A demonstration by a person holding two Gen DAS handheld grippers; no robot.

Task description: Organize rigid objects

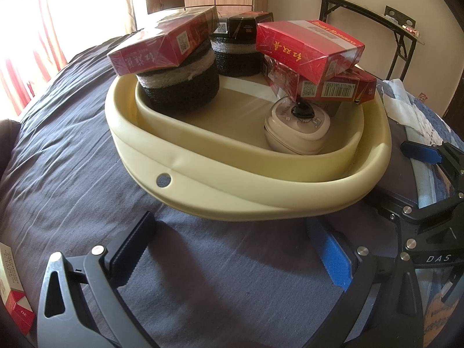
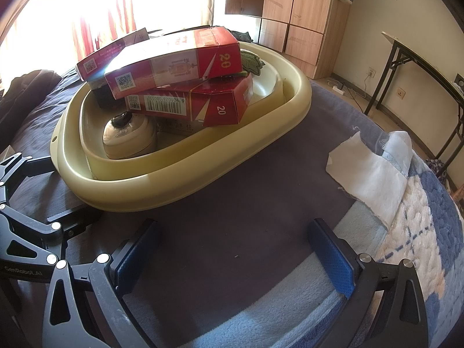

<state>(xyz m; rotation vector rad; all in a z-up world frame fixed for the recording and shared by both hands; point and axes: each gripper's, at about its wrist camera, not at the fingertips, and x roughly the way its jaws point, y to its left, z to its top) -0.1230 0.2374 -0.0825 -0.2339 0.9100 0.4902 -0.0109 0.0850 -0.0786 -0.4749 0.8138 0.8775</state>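
Note:
A cream plastic basin sits on a dark grey bedsheet. Inside it stand two black foam rolls, one topped by a red box, the other by a black box. Two more red boxes lie stacked at the basin's right side above a small cream case. My left gripper is open just short of the basin's near rim, empty. My right gripper is open over the bare sheet, right of the basin, empty.
Another red box lies at the far left edge of the left wrist view. A white cloth and a blue patterned blanket lie right of the basin. A folding table and a wooden wardrobe stand behind.

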